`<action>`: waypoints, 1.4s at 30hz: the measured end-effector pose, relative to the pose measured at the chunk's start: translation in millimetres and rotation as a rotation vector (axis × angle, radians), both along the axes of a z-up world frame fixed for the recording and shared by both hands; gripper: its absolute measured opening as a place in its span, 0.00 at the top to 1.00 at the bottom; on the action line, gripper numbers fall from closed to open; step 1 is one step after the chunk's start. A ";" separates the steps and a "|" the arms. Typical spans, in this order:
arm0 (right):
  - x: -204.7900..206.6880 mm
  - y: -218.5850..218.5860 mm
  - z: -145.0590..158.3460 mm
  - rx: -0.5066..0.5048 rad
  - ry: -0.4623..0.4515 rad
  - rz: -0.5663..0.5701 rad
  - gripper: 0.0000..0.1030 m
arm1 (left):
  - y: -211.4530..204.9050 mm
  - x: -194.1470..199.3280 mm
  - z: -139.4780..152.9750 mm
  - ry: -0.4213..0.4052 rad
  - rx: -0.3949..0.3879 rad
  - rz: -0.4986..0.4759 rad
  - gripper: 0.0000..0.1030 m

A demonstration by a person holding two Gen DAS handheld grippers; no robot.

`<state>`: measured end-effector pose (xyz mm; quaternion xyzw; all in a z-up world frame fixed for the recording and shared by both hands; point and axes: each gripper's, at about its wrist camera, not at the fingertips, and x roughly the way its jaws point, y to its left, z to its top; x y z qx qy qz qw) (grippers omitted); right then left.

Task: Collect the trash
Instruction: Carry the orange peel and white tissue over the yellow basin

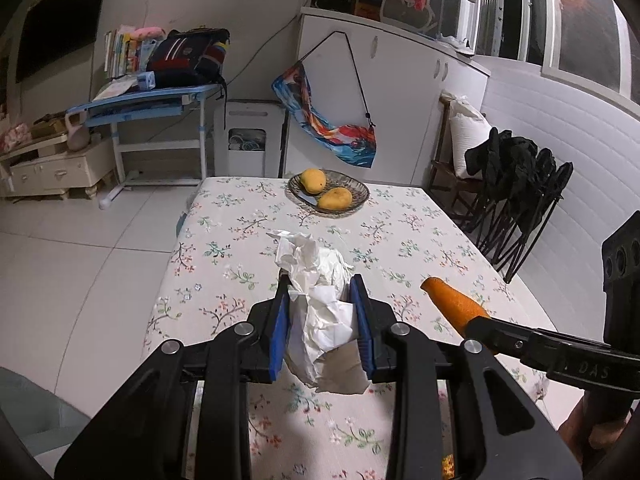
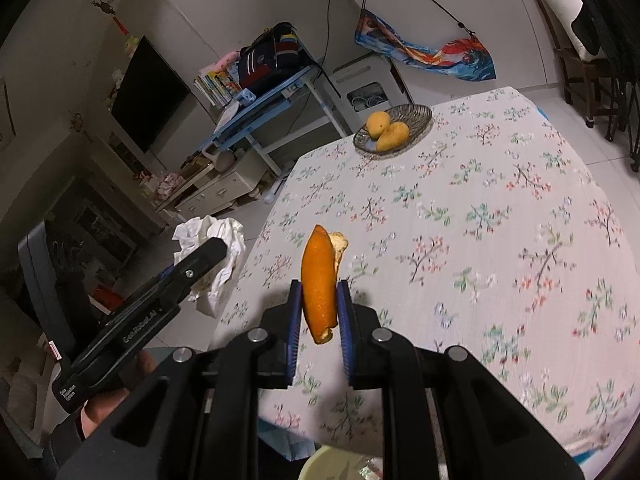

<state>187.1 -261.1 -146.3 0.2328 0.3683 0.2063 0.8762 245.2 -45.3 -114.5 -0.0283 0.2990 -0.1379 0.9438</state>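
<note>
Above a floral-clothed table (image 1: 248, 216), two pieces of trash hang in two hand-held grippers, both clear of the cloth. A wad of crumpled tissue (image 1: 320, 312) sits clamped between the blue pads of the left gripper (image 1: 322, 320), bulging out ahead of the fingertips and sagging below them. An orange peel (image 2: 318, 280) is pinched by the right gripper (image 2: 320, 312), its long axis running forward along the fingers, so that most of the strip stands out past the tips, with a paler scrap just behind it. Neither set of jaws is empty or slack; each is closed on its load.

From the left wrist view, the peel (image 1: 452, 304) shows to the right and near the tissue, the two grippers travelling side by side. From the right wrist view, the tissue (image 2: 212, 240) hangs out past the table's left edge, over the floor, while the peel is over the cloth near that edge.

A pale rim (image 2: 340, 464) shows at the bottom of the right view, under that gripper; it may be a bin, though too little shows to tell. If so, the peel looks the nearer load.

Farther off, a wire basket (image 1: 360, 200) with two mangoes (image 1: 314, 180) stands untouched at the table's far end.
</note>
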 end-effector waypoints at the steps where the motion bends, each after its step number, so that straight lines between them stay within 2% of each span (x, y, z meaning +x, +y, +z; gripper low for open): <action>1: -3.3 -0.1 0.1 0.003 0.000 0.000 0.82 | -0.4 -2.7 -0.4 -0.001 0.001 0.000 0.72; 23: -66.3 -12.2 -14.3 0.125 0.045 -0.009 0.82 | 10.5 -70.8 -1.8 0.004 0.003 -0.004 0.72; 42: -118.5 -3.3 -29.8 0.145 0.106 0.045 0.82 | 17.2 -131.6 -5.7 0.013 0.001 -0.008 0.72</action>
